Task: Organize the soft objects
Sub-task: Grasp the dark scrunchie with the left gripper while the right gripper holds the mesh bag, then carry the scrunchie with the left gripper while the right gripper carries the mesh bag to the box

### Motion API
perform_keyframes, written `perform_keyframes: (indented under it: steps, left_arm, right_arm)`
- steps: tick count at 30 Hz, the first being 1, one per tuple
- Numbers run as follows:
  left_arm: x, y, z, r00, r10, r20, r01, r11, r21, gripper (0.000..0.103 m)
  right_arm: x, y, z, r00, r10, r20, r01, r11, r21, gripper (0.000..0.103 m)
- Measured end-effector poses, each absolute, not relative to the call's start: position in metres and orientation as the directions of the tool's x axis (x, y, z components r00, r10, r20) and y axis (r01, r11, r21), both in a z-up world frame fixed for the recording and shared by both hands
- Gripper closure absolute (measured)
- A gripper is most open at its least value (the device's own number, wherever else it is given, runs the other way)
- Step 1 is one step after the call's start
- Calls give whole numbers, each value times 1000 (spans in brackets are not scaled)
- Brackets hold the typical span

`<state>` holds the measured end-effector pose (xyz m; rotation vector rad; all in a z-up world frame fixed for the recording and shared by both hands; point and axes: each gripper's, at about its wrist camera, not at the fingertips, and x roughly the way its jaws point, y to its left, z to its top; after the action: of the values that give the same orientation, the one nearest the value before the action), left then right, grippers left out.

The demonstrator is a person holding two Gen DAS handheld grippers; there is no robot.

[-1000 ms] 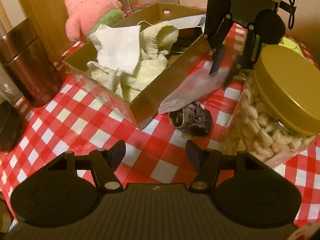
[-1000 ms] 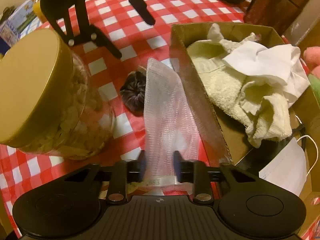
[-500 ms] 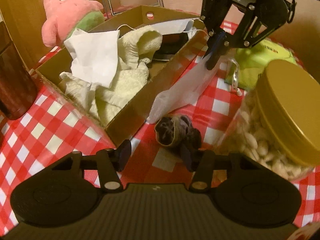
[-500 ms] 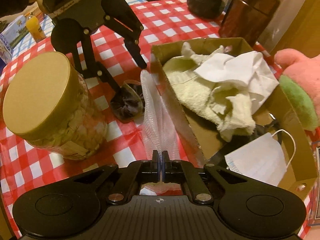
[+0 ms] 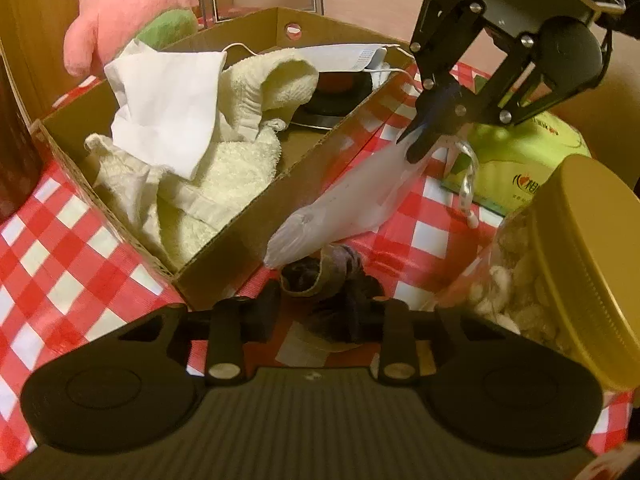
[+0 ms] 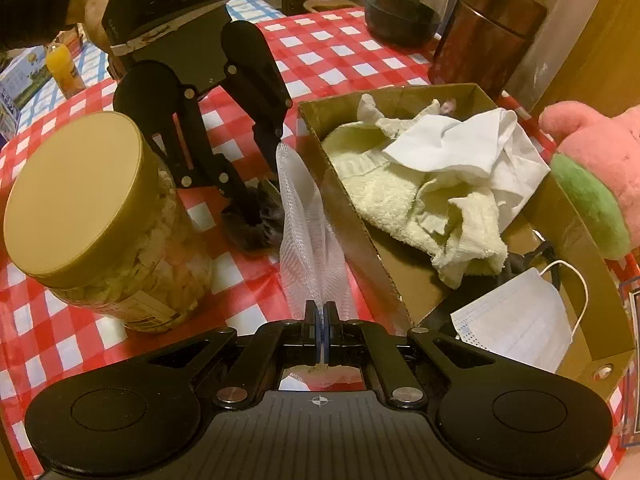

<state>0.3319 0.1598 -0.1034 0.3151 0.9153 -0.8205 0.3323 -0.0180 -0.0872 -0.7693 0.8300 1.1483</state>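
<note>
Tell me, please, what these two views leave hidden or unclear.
- Dark item under the towel in the box: mostly covered, both views.
- Scrunchie: part behind the left claw, left view.
- Plush: cut by the right view's edge.
- Jar label: too small.

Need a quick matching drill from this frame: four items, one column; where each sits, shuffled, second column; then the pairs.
Items:
1. white mesh bag
2. dark scrunchie
3. cream towel
4. face mask

Places:
A. in the cardboard box, under a white cloth
B. on the checked tablecloth, between the left hand-held gripper fingers as they close
C. pinched in the shut right hand-held gripper
D. in the box, at its end near the pink plush

Pairs: 1-C, 2-B, 3-A, 4-D
</note>
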Motion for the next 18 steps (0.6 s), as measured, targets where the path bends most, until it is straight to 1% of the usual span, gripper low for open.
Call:
perform_keyframes:
  steps: [3,6,13,18]
  left_arm:
    - [332,159,-104,332,-497,-802,737,667,-109,86]
    - [330,162,-101,351,-493,-796,717,688,-109,90]
    - [318,182,-84,405,-451,-795,654,751,-93,91]
    - [305,198,-63,459,-413,-787,577,812,-89,91]
  right_arm:
    - [332,-18,-87,201,458,-866,-966,242,-96,102]
    - [331,-20,-85,213,460,-862,-962,252,-103,102]
    - [326,-26,-72,258,472,-843,-948,292,-126,102]
    - [322,-33,-60,286,485,-827,-931,343,-121,102]
